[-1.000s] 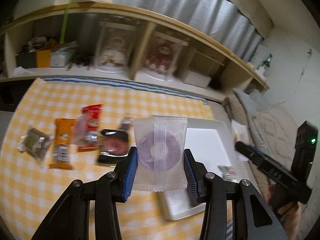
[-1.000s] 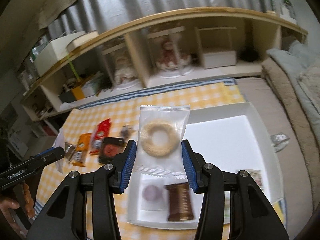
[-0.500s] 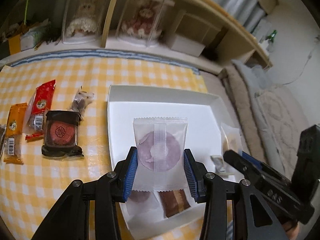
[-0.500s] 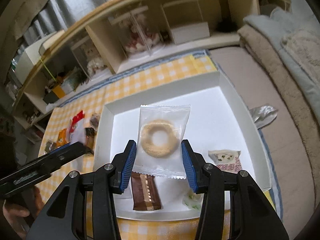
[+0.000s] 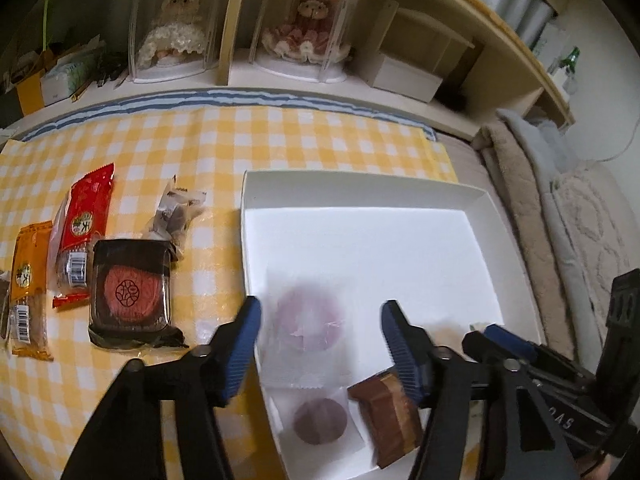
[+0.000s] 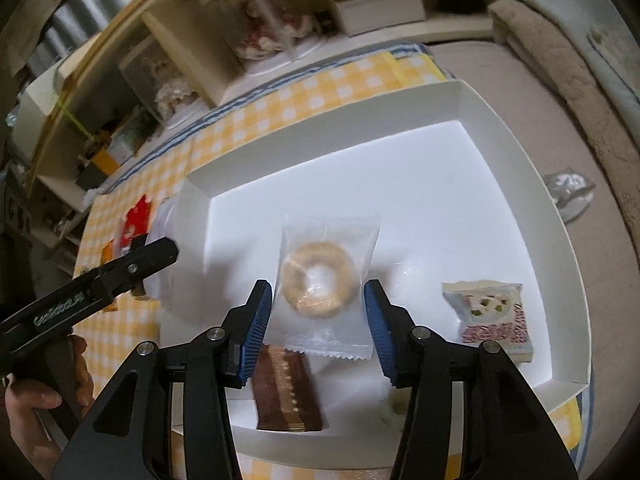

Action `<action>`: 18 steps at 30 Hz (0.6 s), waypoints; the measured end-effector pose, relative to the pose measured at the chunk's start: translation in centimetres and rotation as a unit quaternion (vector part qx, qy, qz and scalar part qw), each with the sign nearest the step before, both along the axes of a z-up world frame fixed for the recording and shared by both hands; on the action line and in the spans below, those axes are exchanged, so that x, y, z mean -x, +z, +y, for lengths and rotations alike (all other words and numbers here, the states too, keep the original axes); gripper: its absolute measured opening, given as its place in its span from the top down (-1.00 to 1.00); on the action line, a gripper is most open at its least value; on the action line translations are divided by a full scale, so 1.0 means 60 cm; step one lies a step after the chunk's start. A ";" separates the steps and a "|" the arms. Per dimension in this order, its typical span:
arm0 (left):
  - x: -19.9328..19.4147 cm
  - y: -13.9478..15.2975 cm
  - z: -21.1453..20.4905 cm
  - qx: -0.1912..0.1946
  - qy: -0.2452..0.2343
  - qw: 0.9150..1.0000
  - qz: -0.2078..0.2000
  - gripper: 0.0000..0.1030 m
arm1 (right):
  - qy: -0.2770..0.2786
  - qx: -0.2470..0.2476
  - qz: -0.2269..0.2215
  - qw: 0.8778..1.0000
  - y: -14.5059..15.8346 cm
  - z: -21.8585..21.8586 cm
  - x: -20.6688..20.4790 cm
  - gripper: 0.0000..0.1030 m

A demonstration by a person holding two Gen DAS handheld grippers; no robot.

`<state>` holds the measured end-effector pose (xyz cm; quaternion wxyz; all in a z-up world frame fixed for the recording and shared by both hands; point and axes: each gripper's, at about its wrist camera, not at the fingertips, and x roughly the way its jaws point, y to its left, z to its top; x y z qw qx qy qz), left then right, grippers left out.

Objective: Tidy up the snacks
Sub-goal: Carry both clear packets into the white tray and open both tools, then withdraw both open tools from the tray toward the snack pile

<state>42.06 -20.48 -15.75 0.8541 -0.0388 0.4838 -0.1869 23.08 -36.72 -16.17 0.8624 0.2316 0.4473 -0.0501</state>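
Left wrist view: my left claw (image 5: 320,320) is opening, pads clear of the clear-wrapped purple round pastry (image 5: 310,320), which is blurred over the shallow white cardboard tray (image 5: 360,192).

Right wrist view: my right claw (image 6: 318,306) is opening; the clear-wrapped golden ring biscuit (image 6: 318,278) sits between the pads, edges just beside them, above the tray floor.
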 end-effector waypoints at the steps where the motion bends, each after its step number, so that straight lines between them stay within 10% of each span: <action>1: 0.004 -0.002 0.002 -0.001 -0.001 1.000 0.002 -0.35 | -0.003 0.002 0.003 1.000 -0.001 -0.003 0.002 -0.12; 9: 0.029 -0.012 0.013 -0.005 -0.006 1.000 0.001 -0.97 | -0.010 0.026 0.012 1.000 0.005 -0.010 0.020 -0.68; 12: 0.039 -0.008 0.019 -0.005 -0.006 1.000 -0.003 -1.00 | -0.010 0.038 0.015 0.999 0.006 -0.007 0.024 -1.00; 18: 0.058 0.009 0.038 -0.007 -0.003 1.000 -0.014 -1.00 | -0.011 0.068 0.025 0.997 0.009 0.002 0.030 -1.00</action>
